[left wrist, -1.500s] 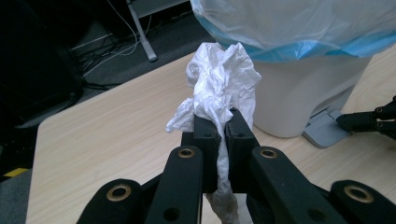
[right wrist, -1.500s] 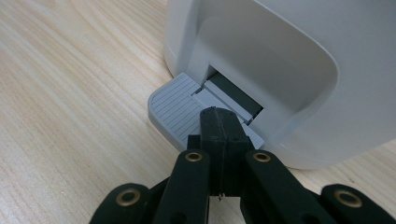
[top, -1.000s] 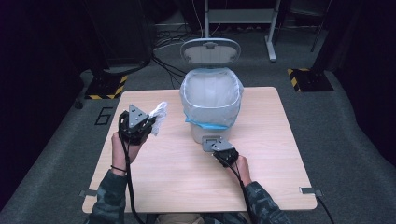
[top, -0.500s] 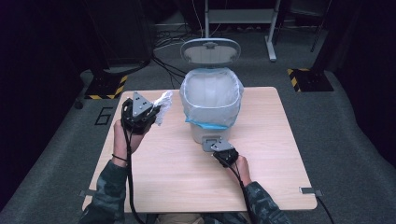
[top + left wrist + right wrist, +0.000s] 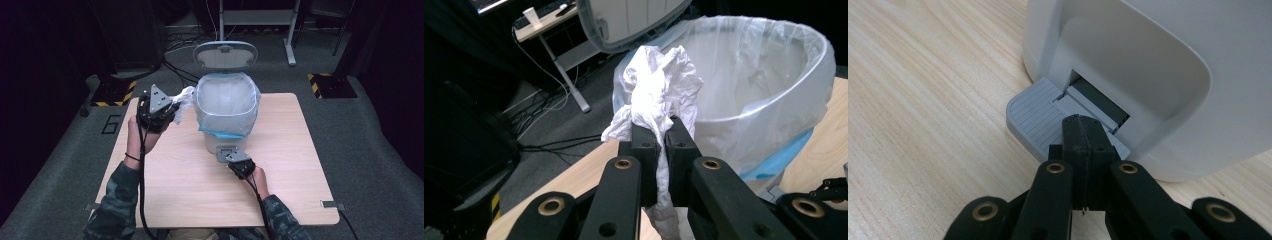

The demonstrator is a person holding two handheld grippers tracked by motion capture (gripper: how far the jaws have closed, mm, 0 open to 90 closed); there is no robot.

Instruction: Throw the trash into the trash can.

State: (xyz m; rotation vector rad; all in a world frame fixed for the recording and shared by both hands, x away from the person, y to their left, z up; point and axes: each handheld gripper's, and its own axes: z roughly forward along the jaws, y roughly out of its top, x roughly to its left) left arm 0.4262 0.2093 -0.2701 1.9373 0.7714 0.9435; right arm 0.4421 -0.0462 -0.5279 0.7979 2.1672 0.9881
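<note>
Crumpled white tissue (image 5: 659,85) sits pinched between the jaws of my left gripper (image 5: 662,131), closed tight on it; a wad stands above the jaw tips and a twisted tail hangs below them. In the high view the tissue (image 5: 183,101) is held up in the air just beside the left rim of the bin (image 5: 227,107), not yet over the opening. I see my left hand (image 5: 136,141) raised under the left gripper (image 5: 170,111), grey three-cornered plate on top.

The bin is a small white pedal type standing on the wooden table (image 5: 300,150), toward the far middle. It is lined with a clear plastic bag (image 5: 769,75) folded over the rim, with a blue edge (image 5: 779,157) hanging below the fold. The lid (image 5: 225,54) stands open and upright behind.

My right gripper (image 5: 1087,131) has its jaws fully together with nothing between them, tips pressing down on the grey ribbed pedal (image 5: 1035,112) at the base of the bin. High view: right gripper (image 5: 235,159) low on the table at the bin's near side, right hand (image 5: 258,179) behind it.

Beyond the table: grey carpet floor (image 5: 375,140), cables, a metal stand's legs (image 5: 255,20).
</note>
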